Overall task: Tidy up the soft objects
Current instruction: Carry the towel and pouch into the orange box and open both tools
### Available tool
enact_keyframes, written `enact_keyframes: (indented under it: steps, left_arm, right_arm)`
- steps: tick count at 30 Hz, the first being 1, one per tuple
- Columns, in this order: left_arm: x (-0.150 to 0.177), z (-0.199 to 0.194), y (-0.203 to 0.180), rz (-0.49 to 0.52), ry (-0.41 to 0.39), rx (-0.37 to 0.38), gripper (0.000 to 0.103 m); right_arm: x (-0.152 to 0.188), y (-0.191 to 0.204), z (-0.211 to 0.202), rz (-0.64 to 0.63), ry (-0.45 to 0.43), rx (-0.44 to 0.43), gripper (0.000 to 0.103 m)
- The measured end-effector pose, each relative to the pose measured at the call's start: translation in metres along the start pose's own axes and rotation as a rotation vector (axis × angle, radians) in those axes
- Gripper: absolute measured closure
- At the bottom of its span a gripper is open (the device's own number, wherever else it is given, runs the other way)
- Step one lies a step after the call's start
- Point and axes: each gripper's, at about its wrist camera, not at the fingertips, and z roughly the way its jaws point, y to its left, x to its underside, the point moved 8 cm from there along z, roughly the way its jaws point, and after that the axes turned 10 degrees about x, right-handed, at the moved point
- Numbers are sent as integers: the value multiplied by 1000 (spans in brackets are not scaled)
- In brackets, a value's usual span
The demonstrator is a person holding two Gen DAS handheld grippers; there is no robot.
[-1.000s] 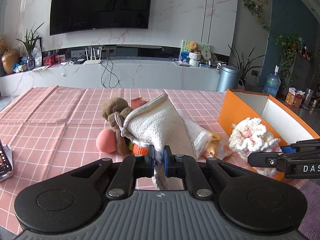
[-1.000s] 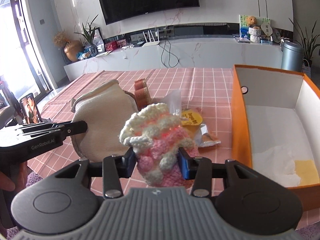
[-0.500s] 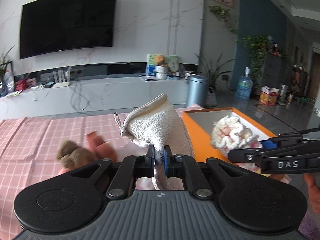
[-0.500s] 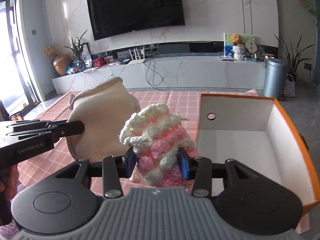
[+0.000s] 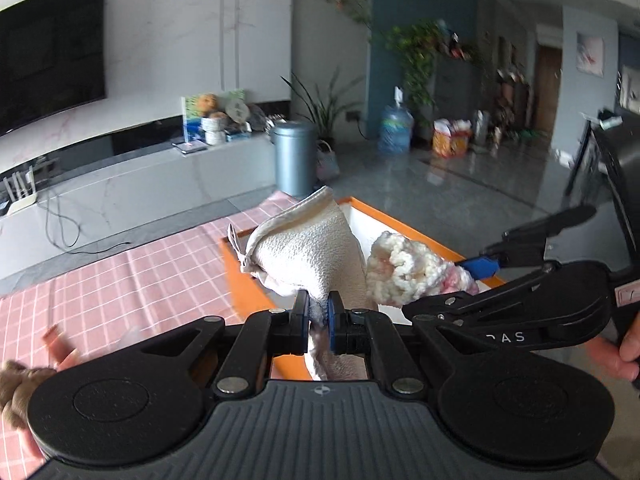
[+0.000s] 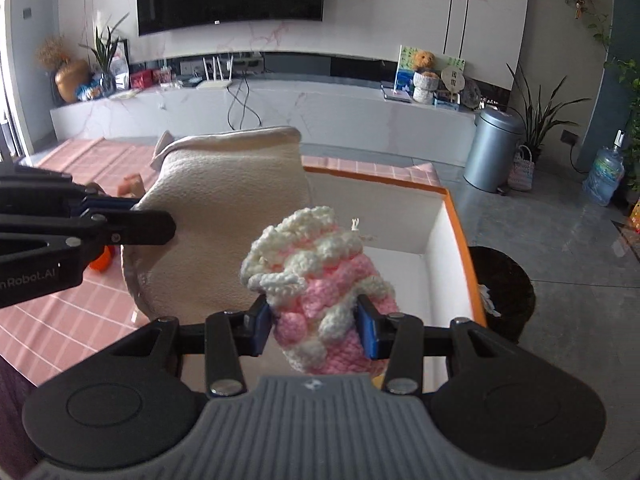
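Looking from the right wrist alone showed the box's (image 6: 436, 236) white inside. The left hand-held gripper (image 5: 318, 316) pinched a cream cloth (image 5: 308, 252); the right hand-held gripper (image 6: 316, 326) squeezed a pink knitted pouch (image 6: 320, 280), both over the box.

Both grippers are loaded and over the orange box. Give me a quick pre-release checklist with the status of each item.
1. Left gripper shut on the cream towel: ok.
2. Right gripper shut on the pink and white crochet pouch: ok.
3. Pouch over the open orange box: ok.
4. Towel fully inside the box outline: cannot tell; in the right wrist view part of it hangs over the pink checked tablecloth.
5. Floor of the box free under both loads: cannot tell, the loads hide it.
6. The two grippers apart: ok, close together but no contact seen.
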Motion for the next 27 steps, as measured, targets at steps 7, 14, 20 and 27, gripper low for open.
enact_keyframes:
  steps: [7,14,20,27]
  left_arm:
    - [8,49,-11,66,147,21,94]
    - [25,84,-21,192,273,3,94]
    - [35,101,-21,231,334,2,94]
    - [42,119,-18,294,394,-3,94]
  right_arm:
    - [4,-18,34,-73,89,19,60]
    - [16,-15,72,-205,165,12,60]
    - [22,-8,91,-292,216,-1,60]
    - [29,-7,108,-340,267,-14,59]
